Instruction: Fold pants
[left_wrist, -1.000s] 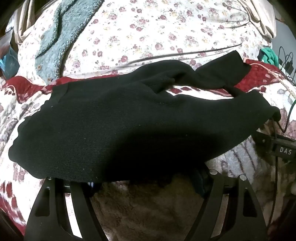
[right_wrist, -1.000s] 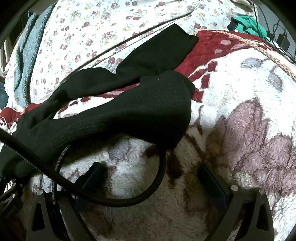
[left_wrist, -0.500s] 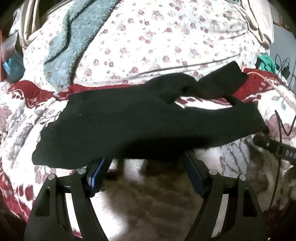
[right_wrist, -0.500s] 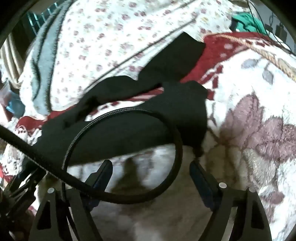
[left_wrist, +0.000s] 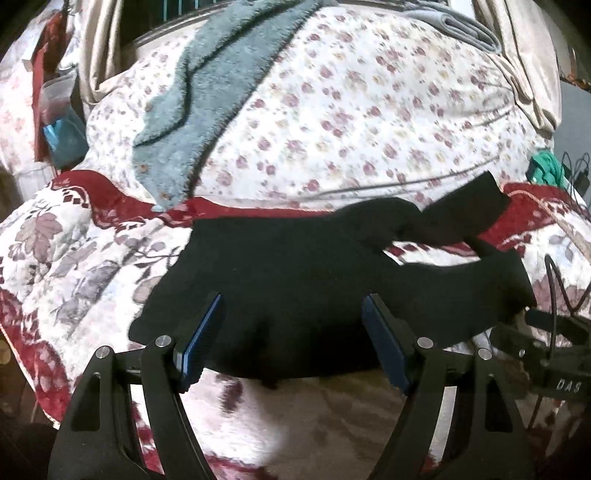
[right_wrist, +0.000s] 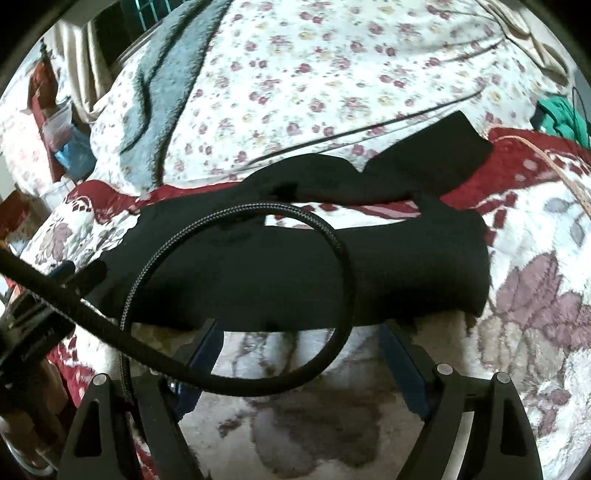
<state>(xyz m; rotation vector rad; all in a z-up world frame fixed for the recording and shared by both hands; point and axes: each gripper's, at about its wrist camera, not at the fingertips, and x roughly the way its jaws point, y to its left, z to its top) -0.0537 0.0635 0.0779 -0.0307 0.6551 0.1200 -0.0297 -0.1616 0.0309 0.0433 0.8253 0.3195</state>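
Left wrist view first: black pants (left_wrist: 295, 295) spread on the plush flowered blanket (left_wrist: 74, 258), directly ahead of the left gripper (left_wrist: 291, 339) and a little beyond its tips. Jaws apart and empty, nothing pressed between the blue pads (left_wrist: 201, 338); near hem of the cloth just past them, apparently not touching. Waist end off to the left of this gripper, the two legs running away to the right, so long axis crosswise to the pointing direction. Far leg bent and partly over the white floral quilt (left_wrist: 369, 110), with a teal fleece (left_wrist: 207, 92) further back on the left.

Right wrist view next: same pants (right_wrist: 406, 258) ahead of the right gripper (right_wrist: 299, 354), leg end of the near leg closest and slightly to the right. Jaws here also parted with nothing gripped, having just been closing somewhat, with no cloth between them. Braided cable (right_wrist: 332, 251) looped in front of the lens, across the cloth.

Probably a pause between folds, both tools clear of the garment. Left hand nearer the waist side, right hand nearer the cuffs; likely next a grasp at each end, to bring one end over the other along the long axis.
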